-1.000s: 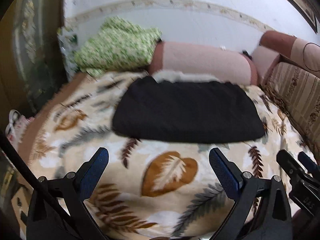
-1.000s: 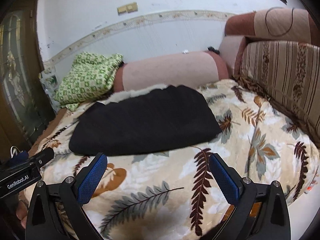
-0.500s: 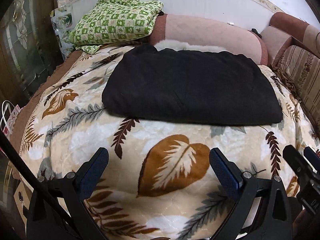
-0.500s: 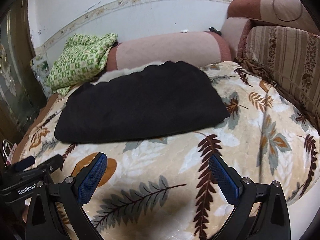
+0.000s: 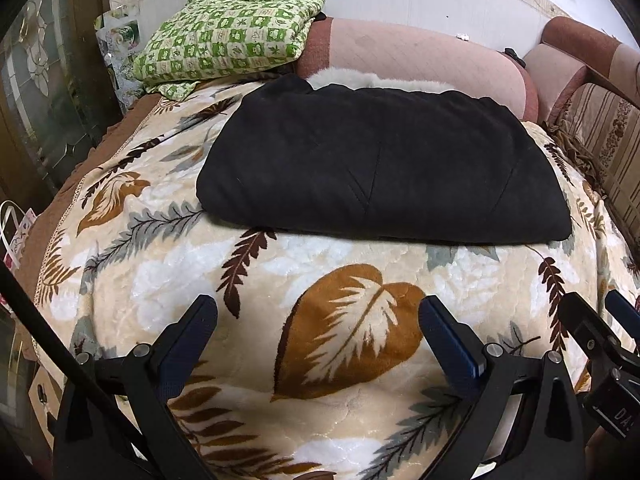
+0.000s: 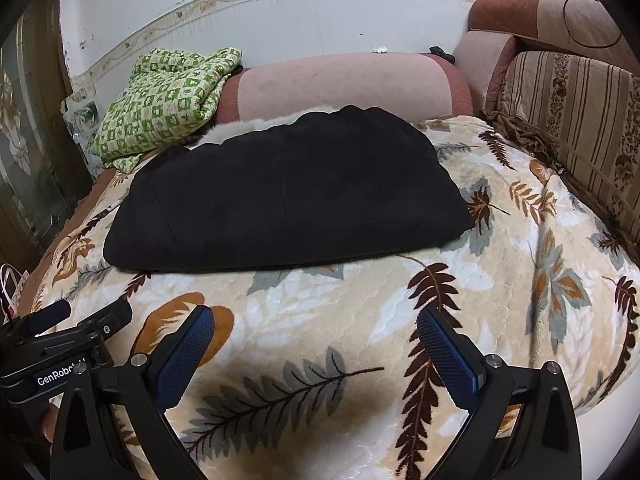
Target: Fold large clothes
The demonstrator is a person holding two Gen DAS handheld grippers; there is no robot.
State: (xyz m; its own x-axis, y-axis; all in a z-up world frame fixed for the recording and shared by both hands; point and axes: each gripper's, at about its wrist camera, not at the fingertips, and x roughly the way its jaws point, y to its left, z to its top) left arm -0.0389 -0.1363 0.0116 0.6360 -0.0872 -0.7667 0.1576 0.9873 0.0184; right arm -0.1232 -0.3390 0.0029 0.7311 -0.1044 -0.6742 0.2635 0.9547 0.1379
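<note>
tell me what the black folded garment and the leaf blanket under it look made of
Black garment: looks like soft matte fabric, maybe suede-like or brushed; it shows no shine, only faint stitched seams, and pale fluffy fur-like trim peeks out at its far edge.
Leaf blanket: looks like plush fleece; its pile has a soft sheen and an embossed, slightly lumpy texture.

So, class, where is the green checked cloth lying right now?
In both views the green cloth lies bunched at the far left of the bed, against the left end of the pink bolster, just beyond the black garment.
</note>
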